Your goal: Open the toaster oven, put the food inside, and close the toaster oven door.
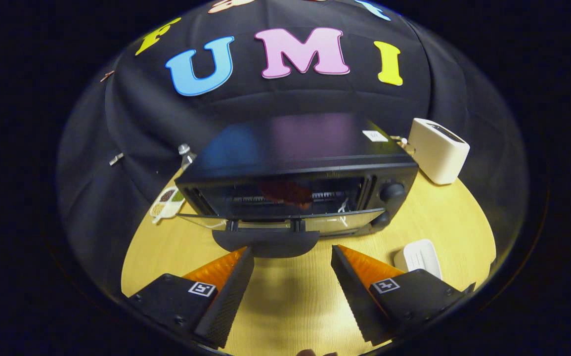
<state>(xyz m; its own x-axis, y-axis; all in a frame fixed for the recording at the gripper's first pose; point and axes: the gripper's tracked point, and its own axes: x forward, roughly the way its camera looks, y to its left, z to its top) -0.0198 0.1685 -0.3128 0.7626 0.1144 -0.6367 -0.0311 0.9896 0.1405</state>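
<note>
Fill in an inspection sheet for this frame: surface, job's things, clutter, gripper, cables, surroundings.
Surface: light wooden table, bare between the fingers.
Job's things: black toaster oven with its glass door folded down and open; dark handle just ahead of the fingers; reddish food inside on the rack.
Clutter: white toaster beside the oven; white dish near one finger; small divided dish at the oven's other side; small bottle behind it.
Gripper: gripper open, fingers apart, holding nothing, short of the handle.
Cables: nothing seen.
Surroundings: black cloth wall behind the table.
</note>
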